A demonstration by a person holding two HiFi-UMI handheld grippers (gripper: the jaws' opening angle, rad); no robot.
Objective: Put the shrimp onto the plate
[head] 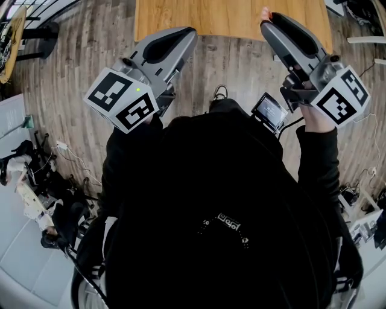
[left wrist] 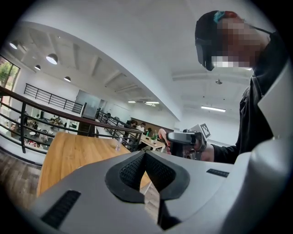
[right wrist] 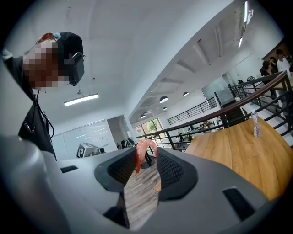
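Pinching the shrimp (right wrist: 143, 154) at their very tips, the jaws of the right gripper (right wrist: 147, 157) stand partly apart, with the pink curl caught across the gap and most of it arching free above them. In the head view the shrimp (head: 265, 13) shows as a small pink nub at the front of that gripper (head: 269, 19), about at the near edge of the table (head: 229, 18).

That slight hold is the main risk. With so little of the shrimp clamped, a jolt or a quick swing could let the slick, curved body twist out. The right gripper view shows floor (right wrist: 137, 196) through the gap under the jaws, with the table (right wrist: 242, 151) off to the side, so a slip now would likely land on the floor and not on wood.

The plate is in no view, so where the shrimp should be let go cannot be judged yet. Letting go too soon would leave it on bare table.

A small bottle (right wrist: 255, 124) stands farther along the table, and a careless sweep could knock it over.

The left gripper (left wrist: 145, 154) has its jaws pressed together on nothing and is held up beside the right one, so it cannot catch a falling shrimp and could bump the other hand.
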